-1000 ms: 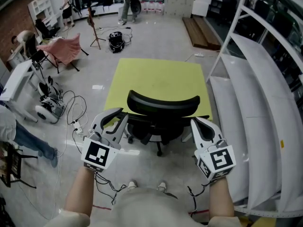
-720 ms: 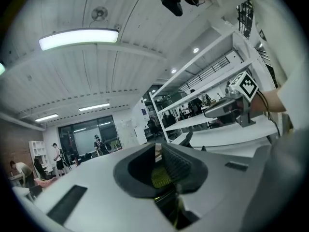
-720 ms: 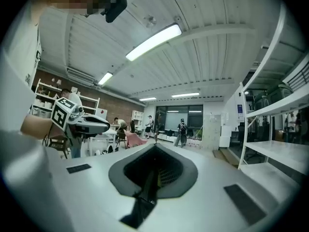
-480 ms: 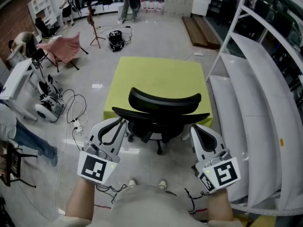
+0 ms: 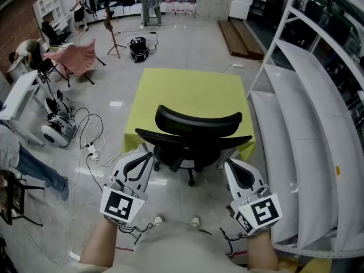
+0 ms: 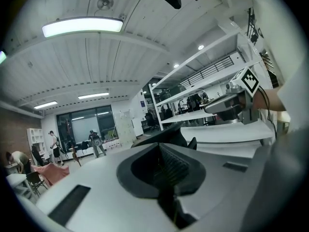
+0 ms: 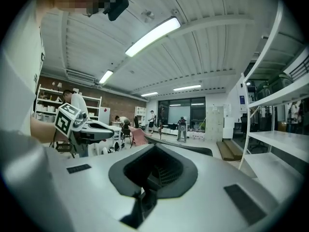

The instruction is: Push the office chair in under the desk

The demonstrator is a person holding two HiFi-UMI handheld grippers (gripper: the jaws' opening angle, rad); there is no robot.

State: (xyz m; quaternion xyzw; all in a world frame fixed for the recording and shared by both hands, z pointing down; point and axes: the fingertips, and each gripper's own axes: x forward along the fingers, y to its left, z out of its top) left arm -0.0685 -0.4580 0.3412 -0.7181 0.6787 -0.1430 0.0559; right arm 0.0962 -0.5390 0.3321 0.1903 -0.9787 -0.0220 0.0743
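A black office chair [image 5: 196, 135] stands with its back toward me, its seat at the near edge of the yellow-green desk [image 5: 187, 90]. My left gripper [image 5: 147, 157] hovers just short of the chair's left side; its jaws are closing to shut with nothing between them. On the other side, my right gripper [image 5: 230, 165] is shut and empty, just short of the chair. Neither touches the chair. In the left gripper view, the left gripper [image 6: 165, 151] points up over the chair's back [image 6: 161, 135]. In the right gripper view, the right gripper [image 7: 157, 170] points the same way.
White curved shelving [image 5: 318, 124] runs along the right, close to the chair. Cables and a power strip [image 5: 88, 144] lie on the floor at left, beside a person's leg [image 5: 34, 172]. Boards [image 5: 242, 38], a tripod and people stand farther back.
Both grippers have drawn back from the chair toward my body. The left gripper's jaws have come together. The chair sits slightly closer to the desk than a second ago.
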